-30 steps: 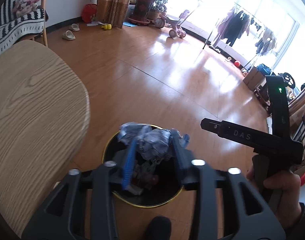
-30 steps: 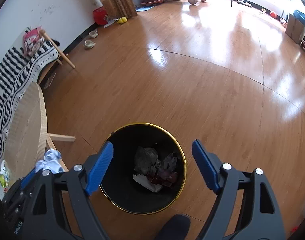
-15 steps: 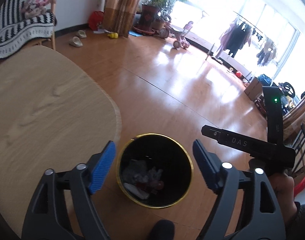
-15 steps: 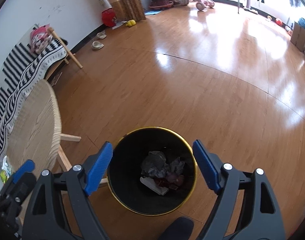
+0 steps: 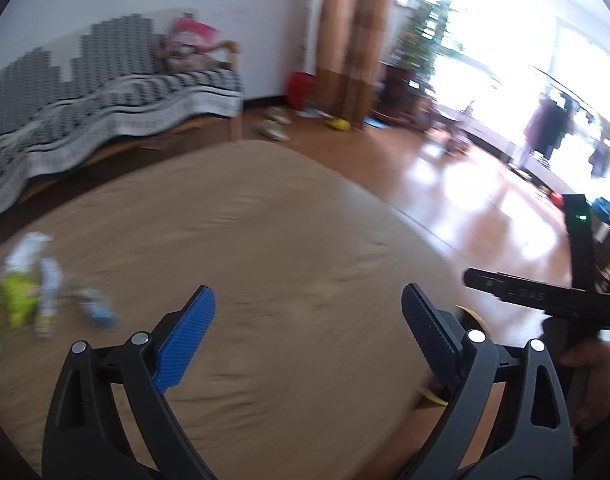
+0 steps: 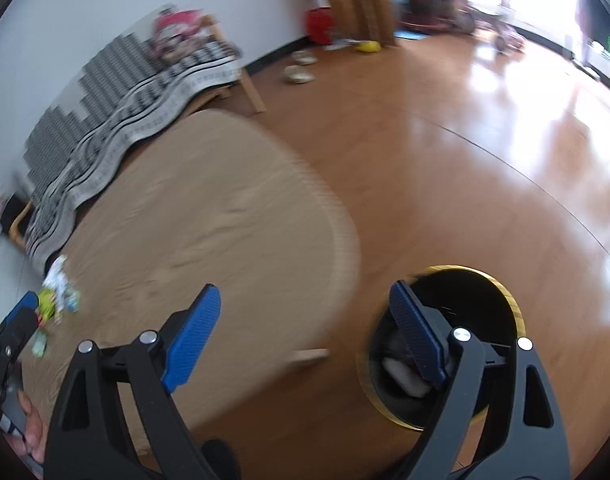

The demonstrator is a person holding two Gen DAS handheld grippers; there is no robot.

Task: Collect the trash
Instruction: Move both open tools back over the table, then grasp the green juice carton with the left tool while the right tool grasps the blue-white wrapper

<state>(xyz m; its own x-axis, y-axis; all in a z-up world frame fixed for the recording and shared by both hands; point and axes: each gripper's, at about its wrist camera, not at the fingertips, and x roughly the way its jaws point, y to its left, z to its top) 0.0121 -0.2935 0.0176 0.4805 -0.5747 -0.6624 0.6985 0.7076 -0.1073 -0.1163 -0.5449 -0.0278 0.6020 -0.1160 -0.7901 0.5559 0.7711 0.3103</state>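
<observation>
My left gripper is open and empty above the round wooden table. Several pieces of trash, white, green and blue wrappers, lie blurred at the table's left edge, far left of that gripper. They also show in the right wrist view. My right gripper is open and empty over the table's near edge. The black bin with a gold rim stands on the floor under its right finger, with crumpled trash inside. Only a sliver of the bin's rim shows in the left wrist view.
A bench with a striped black-and-white cover stands behind the table against the wall. Slippers, a yellow toy and a red container lie on the wooden floor by the curtain. A clothes rack stands by the window.
The left gripper opened and dropped its crumpled wrapper into the bin. Both grippers then swung left from the bin towards the table, and the views are motion-blurred.
</observation>
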